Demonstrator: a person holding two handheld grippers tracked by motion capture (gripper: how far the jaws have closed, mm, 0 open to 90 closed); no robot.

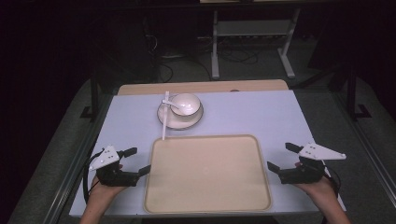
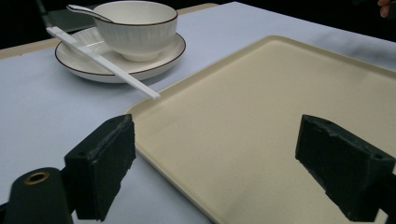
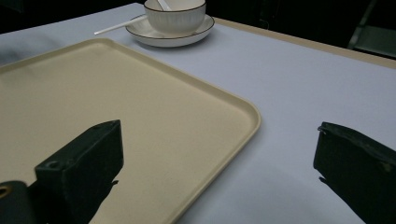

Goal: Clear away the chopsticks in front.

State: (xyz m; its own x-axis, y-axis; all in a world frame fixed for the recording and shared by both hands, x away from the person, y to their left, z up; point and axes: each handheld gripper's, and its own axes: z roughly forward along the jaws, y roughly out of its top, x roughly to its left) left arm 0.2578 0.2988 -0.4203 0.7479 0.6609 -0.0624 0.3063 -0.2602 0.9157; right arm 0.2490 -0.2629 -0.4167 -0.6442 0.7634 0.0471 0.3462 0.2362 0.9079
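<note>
High view: beige tray (image 1: 208,175) lies flat at the near middle of the pale blue table cover (image 1: 261,114), long side across. Left gripper (image 1: 138,162) sits at the tray's 9 o'clock, just off the left rim; jaws wide, nothing between them. Right gripper (image 1: 281,157) sits at the tray's 3 o'clock, just off the right rim; jaws wide too, nothing held. Each is carried in a hand coming in from the bottom edge.

At the tray's 11 o'clock, past the far rim: white plate (image 1: 180,115) with a dark edge, white bowl (image 1: 187,103) standing on it, spoon (image 1: 171,103) resting in the bowl. Chopsticks (image 1: 164,120) lie over the plate's left edge, the near tip reaching the tray's far rim.

Left gripper view: tray's near-left corner (image 2: 261,121) lies between the open jaws, one jaw over the cover, the other over the tray. It shows the bowl's fine ribbing (image 2: 140,28) and the chopsticks (image 2: 102,60) propped on the plate rim (image 2: 77,65), tip above the tray corner; touching or not, cannot tell.

Right gripper view: tray's right rim (image 3: 243,121) runs between the jaws, one over tray, one over cover. Bowl (image 3: 175,16) and plate (image 3: 170,37) far off at 12 o'clock.
</note>
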